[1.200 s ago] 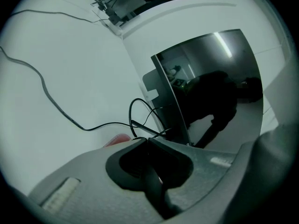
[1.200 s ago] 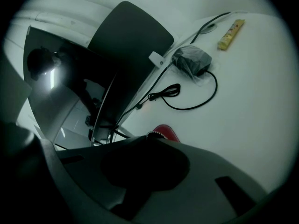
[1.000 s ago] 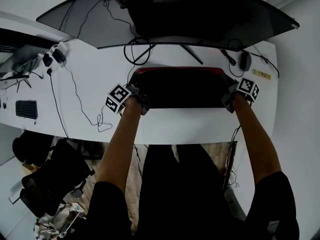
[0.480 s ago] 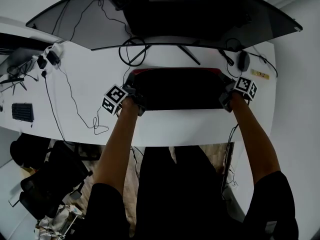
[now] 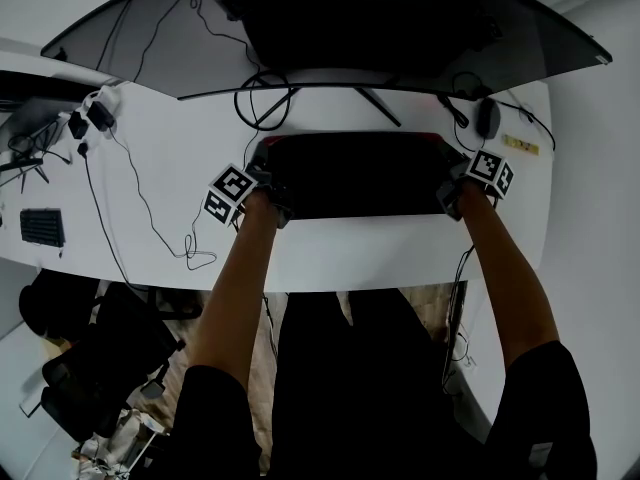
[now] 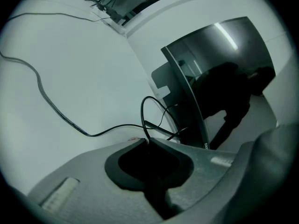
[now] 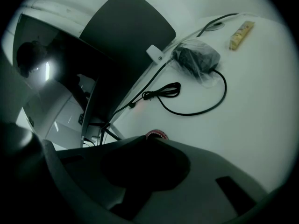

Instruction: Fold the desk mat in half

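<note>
The mat (image 5: 360,173) lies doubled on the white desk (image 5: 330,253) just in front of the monitor (image 5: 350,38), red rim toward it. The left gripper (image 5: 268,186) and right gripper (image 5: 452,190) each have their jaws closed on a mat corner. The fold looks nearly done, with probably only the release left. Cables (image 5: 150,203) trail left of the monitor.

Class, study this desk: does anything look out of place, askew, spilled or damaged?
Nothing is spilled or broken. The desk mat lies square to the desk, pinched at either end by the left gripper and right gripper. Only the loose cable trailing beside it looks untidy.
</note>
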The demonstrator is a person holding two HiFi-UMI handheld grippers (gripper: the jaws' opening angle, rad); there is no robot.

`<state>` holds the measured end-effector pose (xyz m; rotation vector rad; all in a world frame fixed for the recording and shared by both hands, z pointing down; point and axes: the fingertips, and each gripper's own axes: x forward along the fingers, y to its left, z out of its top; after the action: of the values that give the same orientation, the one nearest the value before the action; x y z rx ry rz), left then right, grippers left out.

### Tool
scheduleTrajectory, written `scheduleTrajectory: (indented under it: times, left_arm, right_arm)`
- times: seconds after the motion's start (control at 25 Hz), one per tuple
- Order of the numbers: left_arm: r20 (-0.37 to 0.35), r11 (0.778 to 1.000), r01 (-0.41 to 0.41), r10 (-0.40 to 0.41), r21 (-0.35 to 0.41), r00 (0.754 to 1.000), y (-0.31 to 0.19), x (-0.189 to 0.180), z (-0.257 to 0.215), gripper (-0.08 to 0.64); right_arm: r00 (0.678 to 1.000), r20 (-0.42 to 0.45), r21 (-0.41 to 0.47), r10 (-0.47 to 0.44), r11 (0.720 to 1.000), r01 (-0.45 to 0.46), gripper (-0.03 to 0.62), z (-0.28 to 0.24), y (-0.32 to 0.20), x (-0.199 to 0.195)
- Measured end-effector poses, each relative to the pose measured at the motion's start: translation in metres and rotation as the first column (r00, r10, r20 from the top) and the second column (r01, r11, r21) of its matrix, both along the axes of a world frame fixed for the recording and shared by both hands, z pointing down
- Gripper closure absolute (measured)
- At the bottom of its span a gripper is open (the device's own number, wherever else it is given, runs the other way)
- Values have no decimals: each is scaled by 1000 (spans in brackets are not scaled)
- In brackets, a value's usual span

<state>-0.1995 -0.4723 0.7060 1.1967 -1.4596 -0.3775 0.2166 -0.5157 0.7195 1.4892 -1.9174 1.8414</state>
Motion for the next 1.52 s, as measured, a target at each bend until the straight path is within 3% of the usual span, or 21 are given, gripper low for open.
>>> scheduleTrajectory:
  times: [0.32, 0.52, 0.8, 0.96, 1.2, 1.52]
  left_arm:
    - [-14, 999, -12, 13, 36, 1000, 0, 1, -4, 514]
    - [-21, 995, -19, 21, 94, 1000, -1, -1, -14, 451]
    - [-49, 982, 1, 8, 188, 999, 2, -10, -32, 420]
    - [-59, 972, 17, -3, 233, 998, 9, -11, -48, 419]
    - [19, 955, -86, 84, 284, 996, 26, 4, -85, 414]
    - [148, 914, -227, 187, 335, 971, 80, 28, -132, 414]
  right_arm:
    - [1000, -14, 43, 10, 999, -9, 556, -2, 1, -2]
    - [998, -66, 92, 23, 996, -17, 500, -8, 0, -4]
    - [997, -8, 177, 83, 981, -80, 500, -30, -1, 5]
    - [998, -27, 230, 61, 972, -53, 500, -51, 4, 4]
    - [996, -87, 308, -28, 950, 53, 500, -92, 30, -7]
    - [983, -134, 365, -123, 917, 164, 500, -129, 93, -16]
